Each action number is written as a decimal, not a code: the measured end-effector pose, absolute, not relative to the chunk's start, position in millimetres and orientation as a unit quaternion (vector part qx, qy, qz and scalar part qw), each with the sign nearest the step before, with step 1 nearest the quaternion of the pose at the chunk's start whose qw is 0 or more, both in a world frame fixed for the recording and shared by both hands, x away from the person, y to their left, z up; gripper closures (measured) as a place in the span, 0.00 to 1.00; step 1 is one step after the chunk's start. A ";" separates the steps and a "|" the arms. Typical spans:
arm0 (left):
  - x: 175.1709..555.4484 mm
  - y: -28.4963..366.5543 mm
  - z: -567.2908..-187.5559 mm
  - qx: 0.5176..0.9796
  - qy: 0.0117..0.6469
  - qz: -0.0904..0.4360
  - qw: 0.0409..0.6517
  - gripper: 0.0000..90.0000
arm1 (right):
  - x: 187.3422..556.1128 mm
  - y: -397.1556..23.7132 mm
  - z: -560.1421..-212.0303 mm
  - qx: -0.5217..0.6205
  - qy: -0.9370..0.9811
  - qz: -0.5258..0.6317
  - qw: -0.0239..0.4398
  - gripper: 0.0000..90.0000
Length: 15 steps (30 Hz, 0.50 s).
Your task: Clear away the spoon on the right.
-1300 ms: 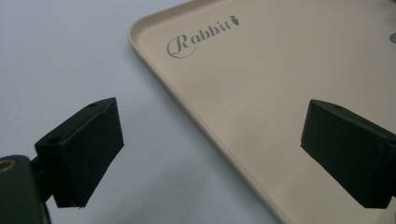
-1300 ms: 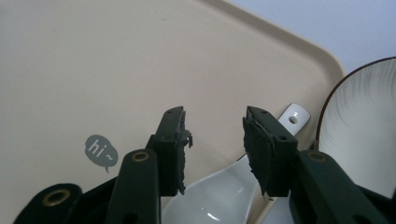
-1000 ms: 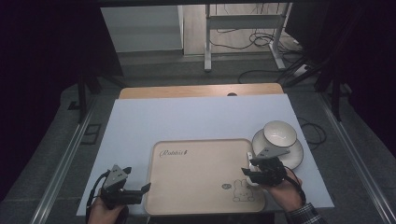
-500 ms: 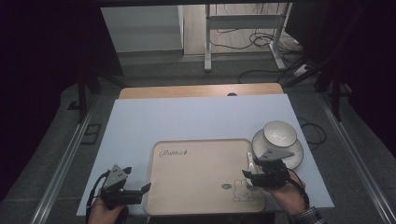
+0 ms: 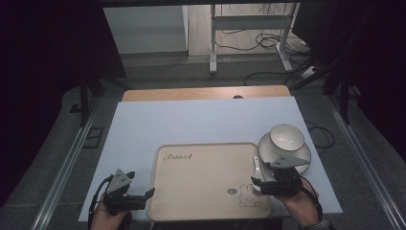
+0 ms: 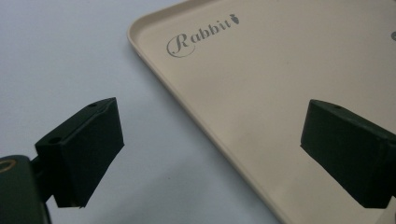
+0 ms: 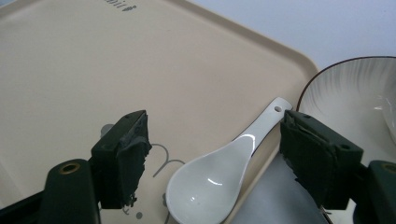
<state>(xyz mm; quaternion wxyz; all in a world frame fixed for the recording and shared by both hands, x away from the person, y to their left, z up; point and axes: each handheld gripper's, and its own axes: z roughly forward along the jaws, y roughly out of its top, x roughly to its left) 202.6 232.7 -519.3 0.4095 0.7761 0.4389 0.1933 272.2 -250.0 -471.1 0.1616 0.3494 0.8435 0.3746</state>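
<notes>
The glossy white ceramic soup spoon (image 7: 219, 179) lies on the right rim of the beige plastic rabbit tray (image 7: 140, 70), between your right gripper (image 7: 215, 163), whose jaws have just been opening and no longer press it. It looks hard, slick and chippable, so take it across the narrow handle. Your left gripper (image 6: 210, 154) hangs wide open over the tray's left edge.

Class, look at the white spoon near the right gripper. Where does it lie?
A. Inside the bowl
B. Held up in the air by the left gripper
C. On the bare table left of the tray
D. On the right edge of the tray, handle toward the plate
D: the spoon rests across the tray rim between the open right gripper fingers, its handle pointing toward the plate.
</notes>
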 end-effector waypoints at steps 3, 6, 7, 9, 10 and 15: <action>202.5 232.7 -519.3 0.776 0.439 0.193 0.410 0.06 | 270.6 -251.8 -472.1 0.349 0.843 0.374 0.165 0.24; 202.5 232.6 -519.3 0.777 0.438 0.194 0.409 0.06 | 268.7 -253.4 -472.5 0.348 0.842 0.377 0.166 0.22; 202.5 232.6 -519.3 0.777 0.438 0.194 0.409 0.06 | 267.8 -254.0 -472.4 0.349 0.842 0.377 0.167 0.21; 202.5 232.6 -519.3 0.776 0.439 0.193 0.409 0.06 | 266.4 -255.3 -472.6 0.348 0.841 0.380 0.167 0.20; 202.5 232.7 -519.3 0.776 0.439 0.193 0.409 0.06 | 265.7 -255.9 -472.6 0.349 0.840 0.381 0.166 0.19; 202.5 232.5 -519.3 0.776 0.438 0.194 0.409 0.06 | 261.8 -259.1 -472.9 0.351 0.841 0.378 0.166 0.18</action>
